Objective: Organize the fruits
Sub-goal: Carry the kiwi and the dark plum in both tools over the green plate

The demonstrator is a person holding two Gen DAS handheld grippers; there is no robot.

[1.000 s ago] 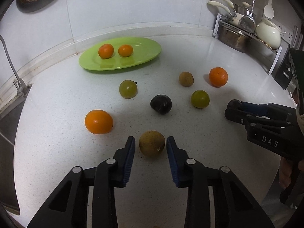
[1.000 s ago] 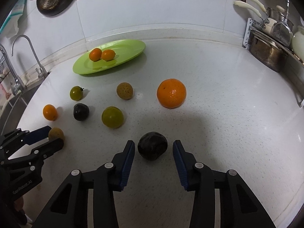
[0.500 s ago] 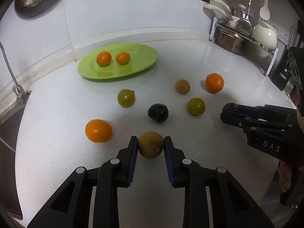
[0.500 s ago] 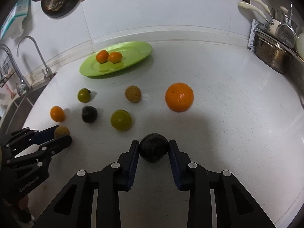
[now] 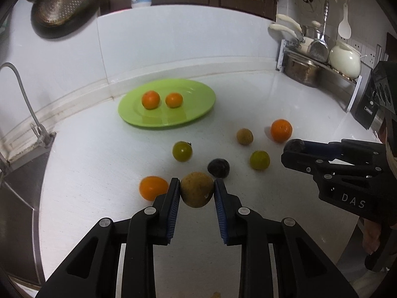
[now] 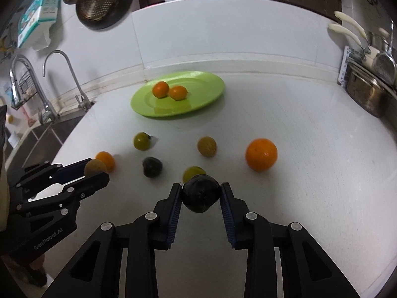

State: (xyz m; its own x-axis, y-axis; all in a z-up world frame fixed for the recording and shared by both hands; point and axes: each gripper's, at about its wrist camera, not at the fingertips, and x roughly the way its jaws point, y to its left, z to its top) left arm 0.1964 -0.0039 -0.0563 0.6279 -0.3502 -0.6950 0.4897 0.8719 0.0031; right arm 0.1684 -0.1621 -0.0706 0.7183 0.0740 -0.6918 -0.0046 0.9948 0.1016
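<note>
My left gripper [image 5: 196, 190] is shut on a brown round fruit [image 5: 196, 189] and holds it above the white counter. My right gripper [image 6: 201, 193] is shut on a dark purple fruit [image 6: 201, 196], also lifted. A green plate [image 5: 198, 109] at the back holds two small oranges [image 5: 150, 99] [image 5: 174, 99]. Loose on the counter lie an orange [image 5: 281, 130], another orange [image 5: 152, 187], two green fruits [image 5: 182, 151] [image 5: 259, 160], a small brown fruit [image 5: 244, 136] and a dark fruit [image 5: 218, 167]. The right gripper also shows in the left wrist view [image 5: 295, 149].
A sink with taps [image 6: 62, 74] lies at the left of the counter. A rack with a steel pot [image 5: 301, 70] and a white kettle [image 5: 345, 60] stands at the back right. A colander [image 6: 99, 2] hangs on the wall.
Both grippers closed on their fruits, the left on the brown one, the right on the dark purple one, and lifted them off the counter.
</note>
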